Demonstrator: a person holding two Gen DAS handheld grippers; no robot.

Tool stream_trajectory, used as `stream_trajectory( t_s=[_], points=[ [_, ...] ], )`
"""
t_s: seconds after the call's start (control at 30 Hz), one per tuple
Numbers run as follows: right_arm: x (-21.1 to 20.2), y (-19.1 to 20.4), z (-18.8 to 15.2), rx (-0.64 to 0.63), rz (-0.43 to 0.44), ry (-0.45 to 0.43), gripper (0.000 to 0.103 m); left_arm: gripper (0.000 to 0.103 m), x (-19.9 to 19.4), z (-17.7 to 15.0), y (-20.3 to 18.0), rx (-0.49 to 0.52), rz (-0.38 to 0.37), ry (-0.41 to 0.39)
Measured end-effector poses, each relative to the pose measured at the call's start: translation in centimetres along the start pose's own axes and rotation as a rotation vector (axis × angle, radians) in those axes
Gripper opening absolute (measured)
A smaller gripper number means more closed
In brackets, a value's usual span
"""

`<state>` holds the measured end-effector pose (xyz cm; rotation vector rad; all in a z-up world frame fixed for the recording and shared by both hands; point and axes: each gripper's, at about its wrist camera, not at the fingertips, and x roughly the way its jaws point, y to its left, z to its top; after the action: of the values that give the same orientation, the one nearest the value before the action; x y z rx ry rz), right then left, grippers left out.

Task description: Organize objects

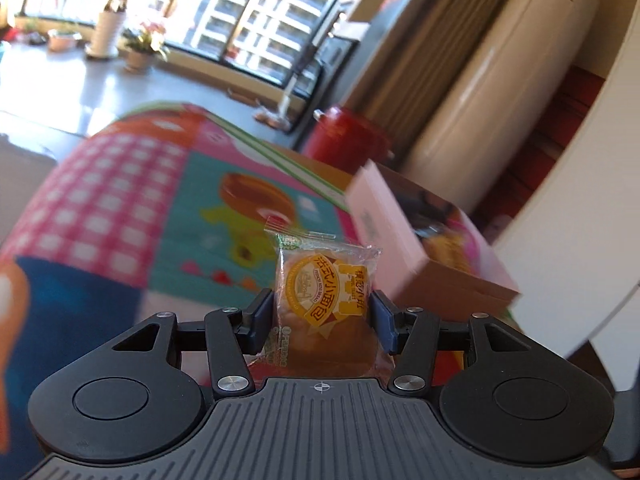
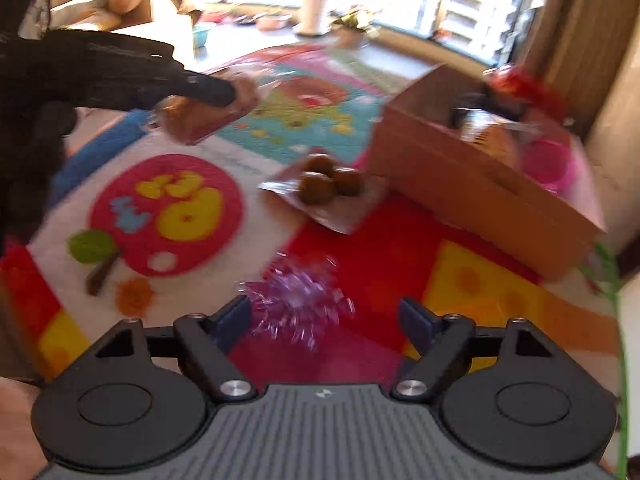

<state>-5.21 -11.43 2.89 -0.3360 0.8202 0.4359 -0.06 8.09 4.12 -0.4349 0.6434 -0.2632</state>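
Note:
My left gripper (image 1: 322, 312) is shut on a wrapped mini bread packet (image 1: 326, 292) with a yellow label, held above the colourful play mat (image 1: 120, 200). The pink-sided cardboard box (image 1: 428, 248) with items inside lies ahead to the right. In the right wrist view my right gripper (image 2: 324, 320) is open and empty, just above a purple shiny bow (image 2: 298, 300) on the mat. The left gripper with the packet (image 2: 208, 108) shows at upper left. A clear pack of three brown cakes (image 2: 326, 188) lies beside the box (image 2: 472, 184).
A red pot (image 1: 348, 136) stands behind the box next to a white column (image 1: 500, 92). Plant pots (image 1: 106, 32) stand by the window. A green stem (image 2: 612, 280) lies at the mat's right edge.

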Motion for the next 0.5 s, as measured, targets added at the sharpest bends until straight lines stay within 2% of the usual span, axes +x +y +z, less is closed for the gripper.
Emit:
stream_trajectory(
  t_s=[0.17,0.2,0.3,0.5],
  points=[
    [-1.6,-0.7,-2.7,-0.013,-0.170,-0.073,0.084,0.056,0.2,-0.8,-1.6,0.046,0.041,0.059],
    [-1.8,-1.2,-3.0,0.003,-0.180,-0.074,0.085,0.056,0.1,-0.9,-1.5,0.045,0.047,0.066],
    [-2.6,-3.5,-3.4,0.103,-0.147,-0.081,0.091,0.056,0.4,-0.9,-1.5,0.029,0.064,0.081],
    [-2.4,-6.8,-3.0,0.217,-0.142,-0.119,0.092,0.056,0.8,-1.2,-1.8,0.039,0.073,0.117]
  ],
)
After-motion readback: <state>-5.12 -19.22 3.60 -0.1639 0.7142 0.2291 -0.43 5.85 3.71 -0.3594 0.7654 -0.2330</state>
